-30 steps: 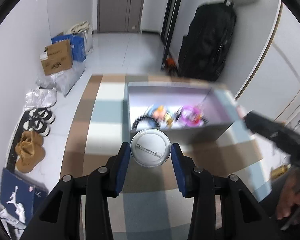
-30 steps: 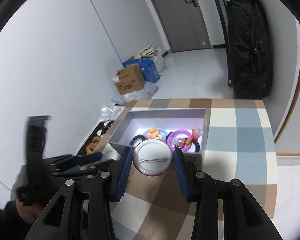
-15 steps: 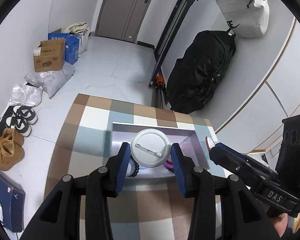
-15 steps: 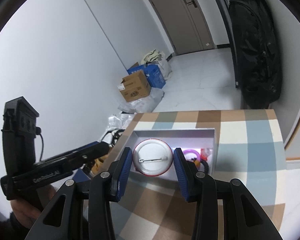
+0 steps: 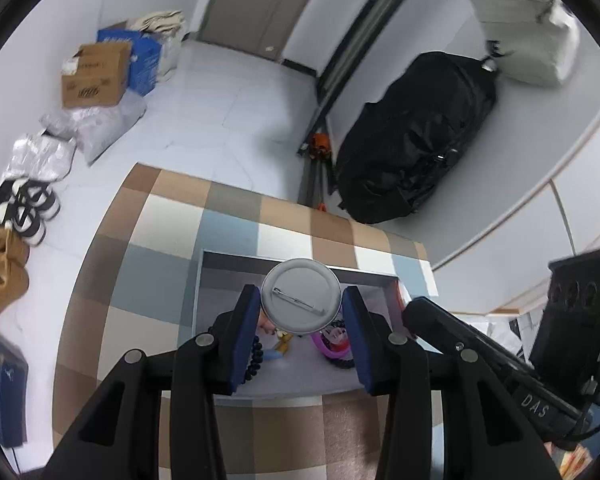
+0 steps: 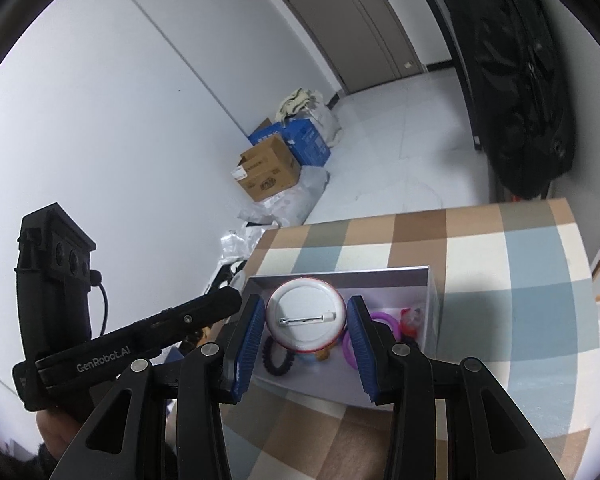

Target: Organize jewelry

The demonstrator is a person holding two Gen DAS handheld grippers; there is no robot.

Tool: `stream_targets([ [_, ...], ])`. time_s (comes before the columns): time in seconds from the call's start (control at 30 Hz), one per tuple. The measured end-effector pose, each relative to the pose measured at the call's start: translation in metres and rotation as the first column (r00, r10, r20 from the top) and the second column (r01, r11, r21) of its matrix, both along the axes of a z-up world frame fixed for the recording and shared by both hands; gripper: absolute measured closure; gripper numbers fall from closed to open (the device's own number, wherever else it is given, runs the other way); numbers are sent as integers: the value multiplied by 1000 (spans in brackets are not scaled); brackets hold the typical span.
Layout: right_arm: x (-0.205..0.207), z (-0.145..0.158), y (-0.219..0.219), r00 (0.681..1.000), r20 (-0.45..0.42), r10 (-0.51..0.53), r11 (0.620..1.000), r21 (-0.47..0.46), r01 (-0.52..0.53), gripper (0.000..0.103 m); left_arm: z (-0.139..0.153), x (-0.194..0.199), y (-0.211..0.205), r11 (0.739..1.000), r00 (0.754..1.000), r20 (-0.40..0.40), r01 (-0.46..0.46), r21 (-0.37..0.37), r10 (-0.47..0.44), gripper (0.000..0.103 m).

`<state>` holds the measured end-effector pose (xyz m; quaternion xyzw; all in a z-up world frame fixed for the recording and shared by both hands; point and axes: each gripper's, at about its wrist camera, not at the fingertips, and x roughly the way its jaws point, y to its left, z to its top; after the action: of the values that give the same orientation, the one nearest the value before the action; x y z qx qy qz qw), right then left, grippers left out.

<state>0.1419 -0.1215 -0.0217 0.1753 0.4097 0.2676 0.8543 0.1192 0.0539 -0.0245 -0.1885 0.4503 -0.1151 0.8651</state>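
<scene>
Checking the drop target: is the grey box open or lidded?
Open. The grey box has no lid on it; its inside shows a purple ring and a dark beaded bracelet on the floor.

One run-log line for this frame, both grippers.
left gripper: shut on pin badge, above open box | right gripper: shut on second pin badge, above same box | box holds bracelets

Brown, white and blue checked tablecloth (image 5: 148,248), grey box (image 6: 434,312), purple ring (image 6: 384,320), blue pads (image 5: 244,336)
</scene>
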Motion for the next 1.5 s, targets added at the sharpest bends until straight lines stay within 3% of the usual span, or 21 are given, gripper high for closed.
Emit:
stream_targets([
  [0.03,2,-1,-1,1000,-4,-8,1000,-6,8,59,-1,2,1,1000,1000,-10,-1,-12,1,63],
  [0.07,4,-2,-2,1000,-4,-21,1000,-11,21,57,-2,3,0,1000,1000,-15,2,-20,-2,53],
  [0.13,4,-1,-7,999,-3,-46,999,-1,46,35,1,1,2,999,1000,3,-9,-35,9,42],
  [0.17,4,0,-11,998,0,-62,998,10,62,29,4,-1,2,999,1000,19,-9,-34,10,40],
  [0.63,-15,20,-22,987,121,-109,992,-48,115,1,18,-14,-2,990,994,97,-63,124,51,39],
  [0.83,-29,30,-19,979,181,-96,993,-55,108,0,28,-28,-1,981,983,171,-92,169,63,26],
  [1.0,-43,34,-21,973,211,-91,993,-58,106,0,32,-37,-1,976,974,214,-113,186,72,26],
  [1.07,-49,35,-22,971,220,-93,993,-48,107,0,35,-43,-2,973,969,235,-122,196,74,20],
  [1.23,-65,41,-21,958,276,-79,993,-59,99,0,45,-64,-9,952,940,333,-164,259,72,9],
  [1.5,-85,42,-26,948,309,-82,993,-59,104,0,42,-76,-8,944,926,366,-199,265,93,8],
])
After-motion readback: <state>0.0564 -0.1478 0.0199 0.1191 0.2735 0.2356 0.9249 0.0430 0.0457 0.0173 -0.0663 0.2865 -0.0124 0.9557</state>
